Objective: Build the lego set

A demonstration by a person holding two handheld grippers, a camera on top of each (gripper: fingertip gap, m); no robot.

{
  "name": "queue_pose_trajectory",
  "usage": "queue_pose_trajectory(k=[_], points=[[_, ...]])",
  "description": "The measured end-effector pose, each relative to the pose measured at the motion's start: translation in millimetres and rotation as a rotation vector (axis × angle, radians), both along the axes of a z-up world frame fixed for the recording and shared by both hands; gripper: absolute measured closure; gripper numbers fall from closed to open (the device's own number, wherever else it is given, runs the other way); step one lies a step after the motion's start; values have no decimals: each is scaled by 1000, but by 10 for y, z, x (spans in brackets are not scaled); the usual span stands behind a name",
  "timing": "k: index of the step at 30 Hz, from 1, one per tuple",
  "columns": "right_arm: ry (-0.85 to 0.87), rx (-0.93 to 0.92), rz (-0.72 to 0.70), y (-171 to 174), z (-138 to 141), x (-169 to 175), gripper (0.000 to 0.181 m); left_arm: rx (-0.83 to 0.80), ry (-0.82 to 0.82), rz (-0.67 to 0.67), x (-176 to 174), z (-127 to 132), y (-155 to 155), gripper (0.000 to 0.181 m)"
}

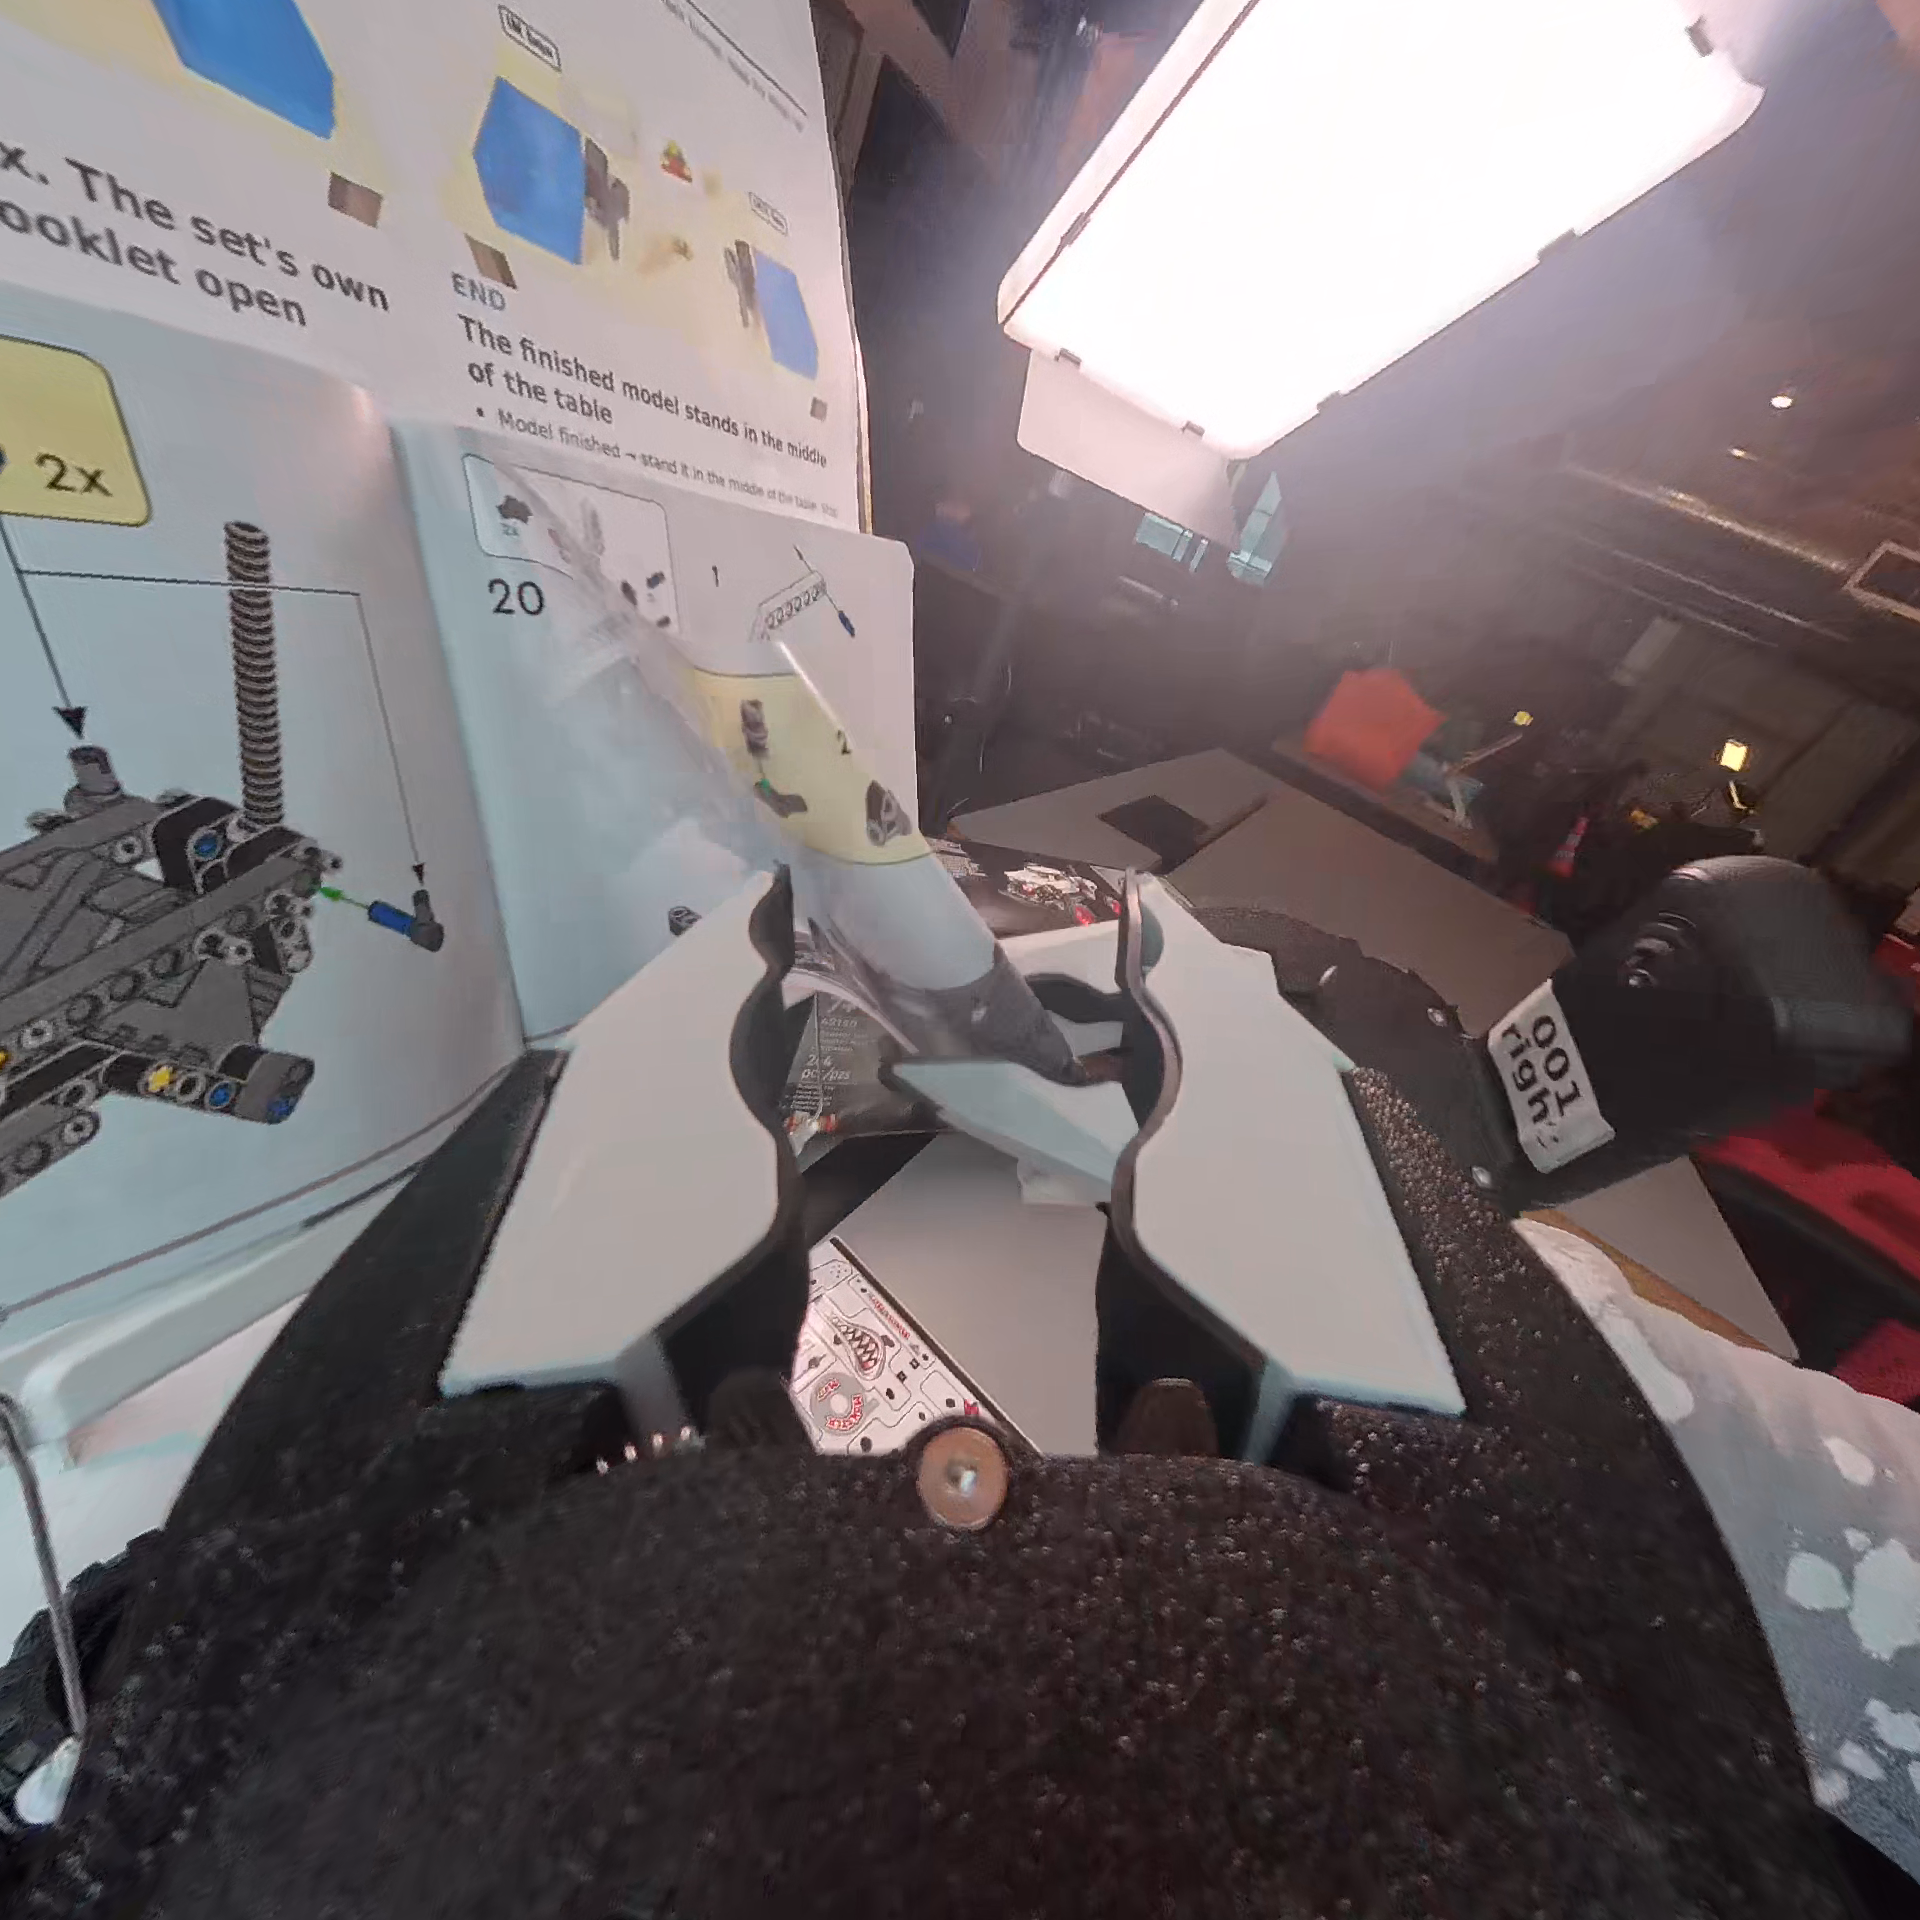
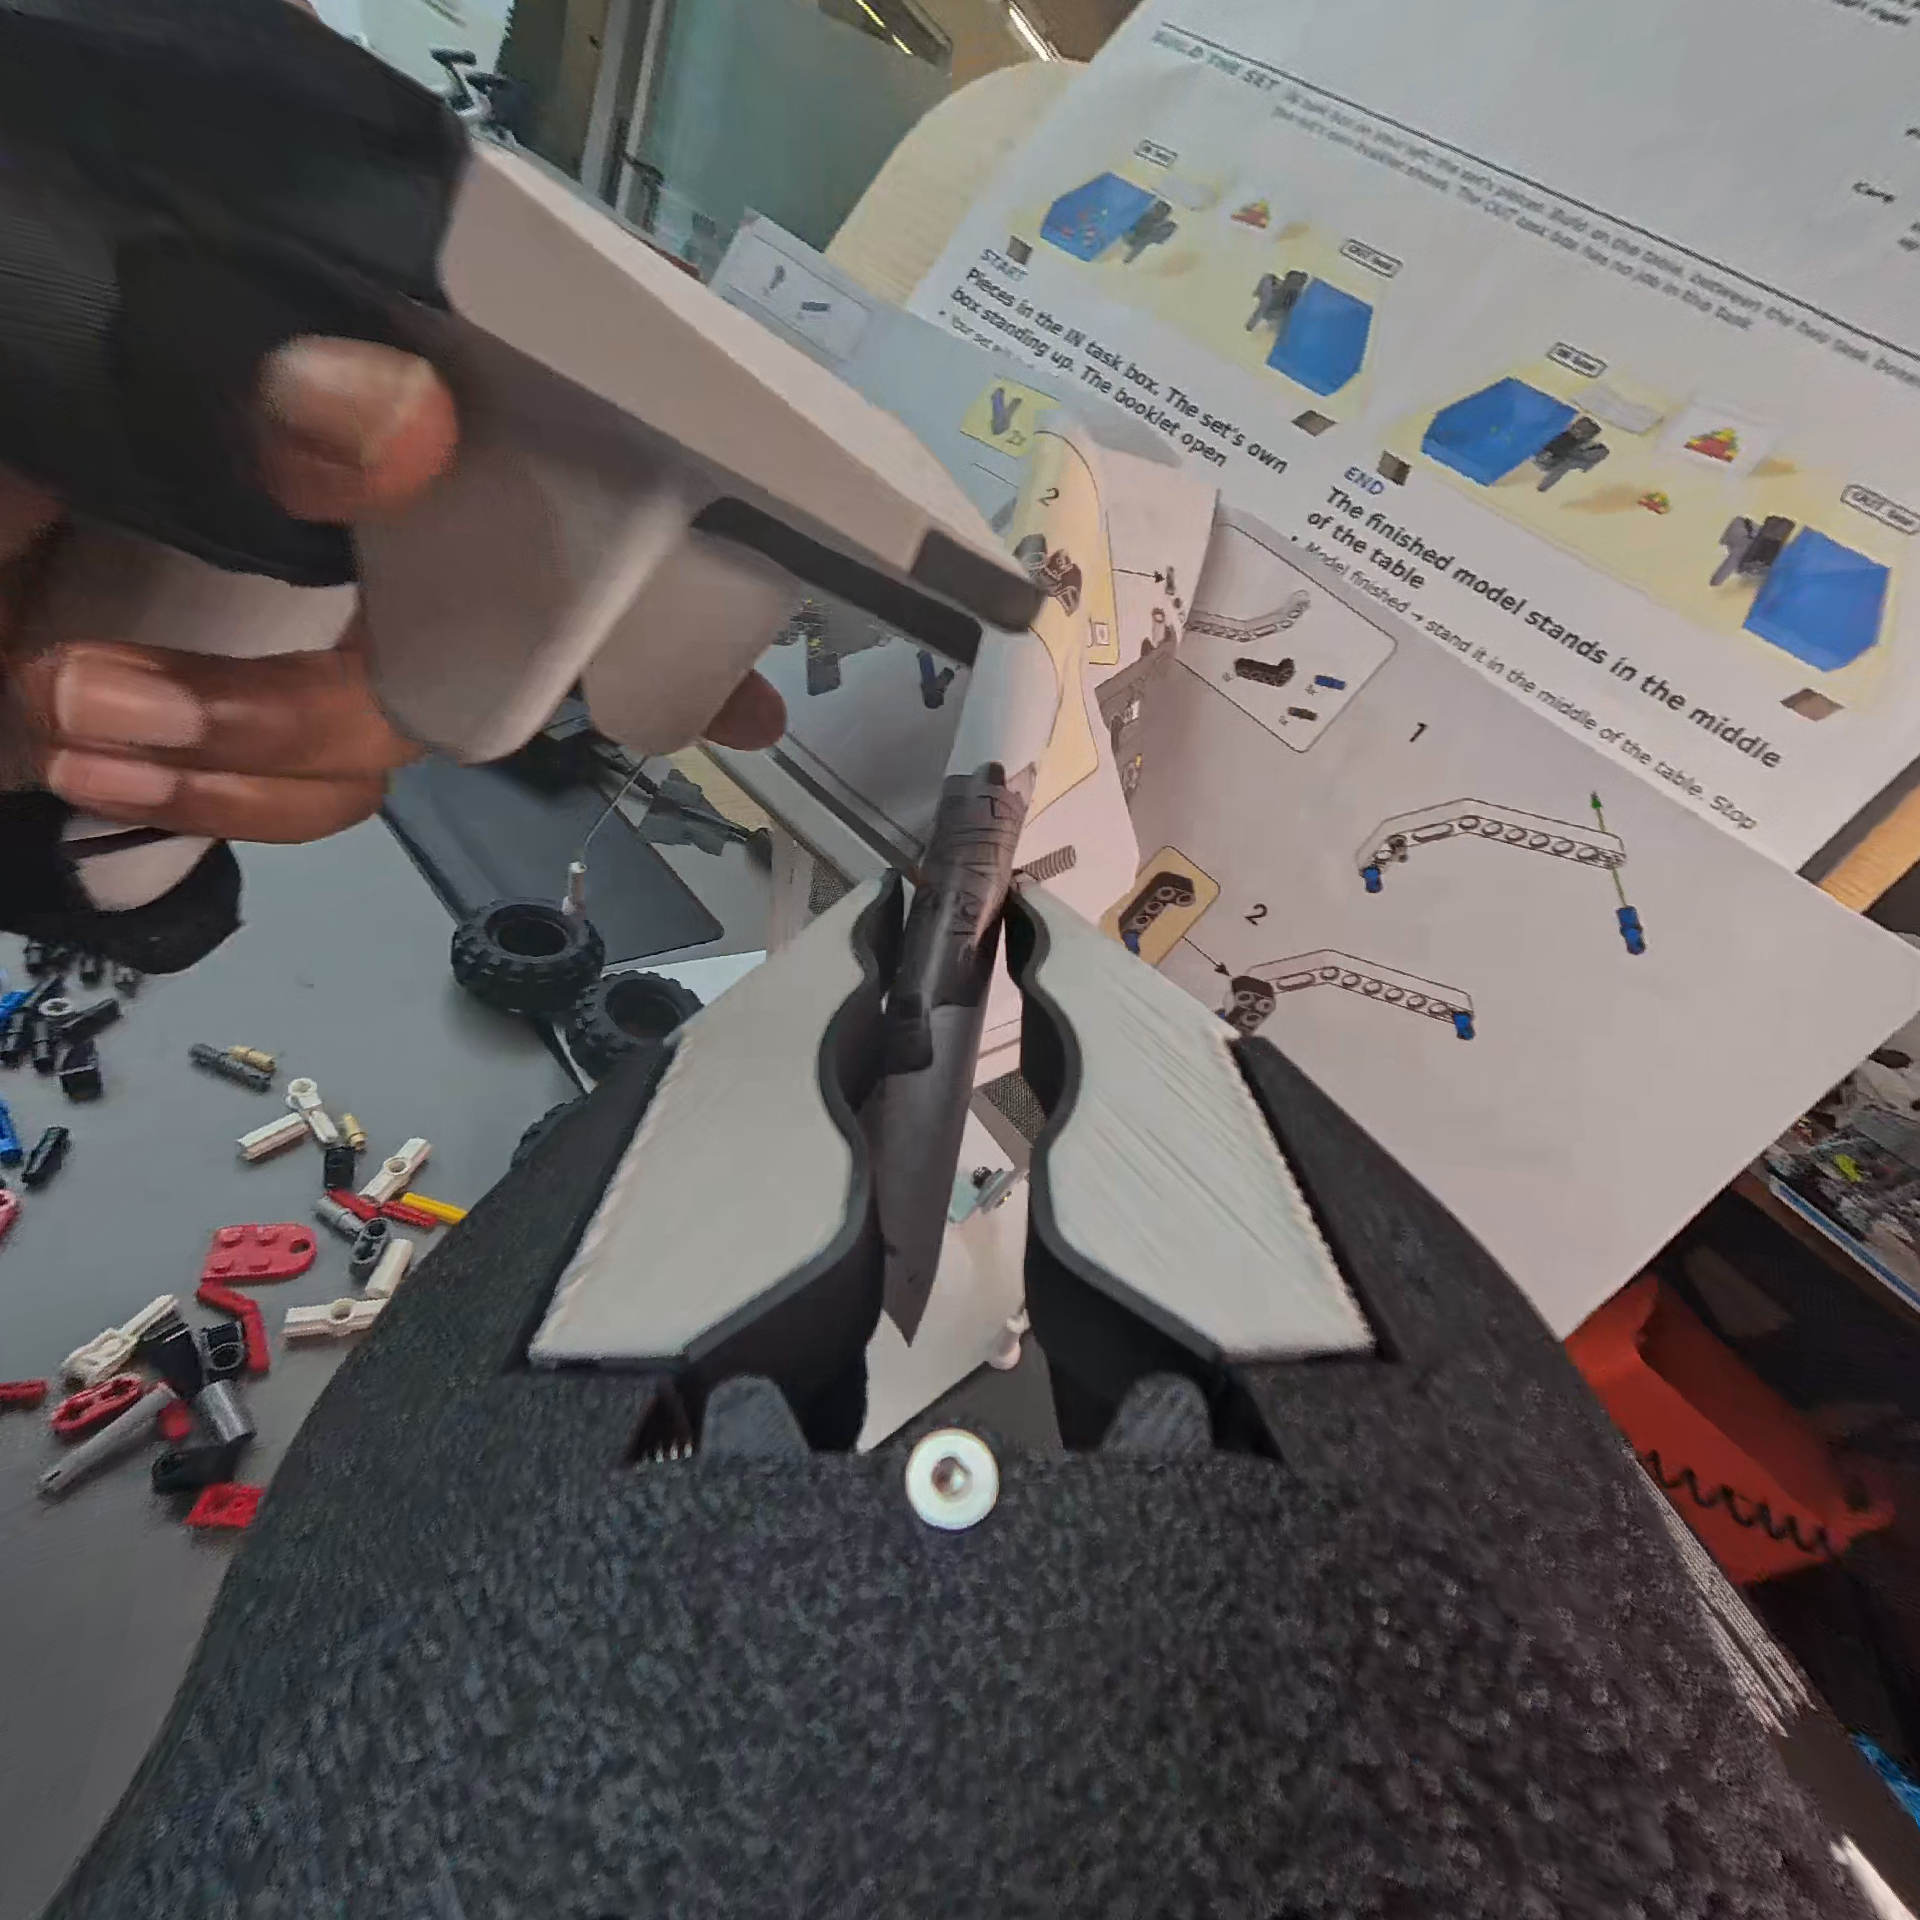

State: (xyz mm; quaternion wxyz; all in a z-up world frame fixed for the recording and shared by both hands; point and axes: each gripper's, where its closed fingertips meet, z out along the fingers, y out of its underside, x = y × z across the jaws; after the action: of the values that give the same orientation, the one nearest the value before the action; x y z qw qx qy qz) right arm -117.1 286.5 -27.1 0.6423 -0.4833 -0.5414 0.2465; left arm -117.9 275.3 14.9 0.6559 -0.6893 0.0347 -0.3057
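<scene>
The set's instruction booklet [image 1: 260, 831] stands open at the left. My right gripper [image 2: 951, 904] is shut on the edge of one booklet page [image 2: 935, 1091] and holds it curled up off the booklet. In the left wrist view that page [image 1: 883, 914] runs between my left gripper's [image 1: 951, 904] fingers, which are open and wide apart. The right gripper's fingers [image 1: 1018, 1101] show there too, pinching the page. A hand holds the left gripper [image 2: 623, 468] at the upper left of the right wrist view. Loose lego pieces [image 2: 312, 1226] and two black tyres [image 2: 530, 951] lie on the dark table.
A large printed task sheet [image 2: 1558, 312] stands behind the booklet. A sticker sheet [image 1: 883, 1351] lies under my left gripper. A bright light panel [image 1: 1351, 208] hangs at the upper right. An orange object [image 2: 1714, 1455] sits low at the right, beyond the booklet.
</scene>
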Motion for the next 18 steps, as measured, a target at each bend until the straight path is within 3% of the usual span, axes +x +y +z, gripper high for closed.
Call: queue_pose_trajectory(k=[3,9,13,15,18], points=[[-13,20,59,-182,13,-25,160,-52,38,9,24,-54,77,150],[-18,-155,358,-605,75,-10,145,-37,59,31,-112,-16,-63,157],[59,-385,605,-788,309,129,148,-25,70,50,-310,42,-194,166],[128,-432,602,-647,438,161,148,-31,83,46,-390,49,-253,166],[242,-410,356,-109,547,88,148,-21,117,67,-521,59,-329,166]])
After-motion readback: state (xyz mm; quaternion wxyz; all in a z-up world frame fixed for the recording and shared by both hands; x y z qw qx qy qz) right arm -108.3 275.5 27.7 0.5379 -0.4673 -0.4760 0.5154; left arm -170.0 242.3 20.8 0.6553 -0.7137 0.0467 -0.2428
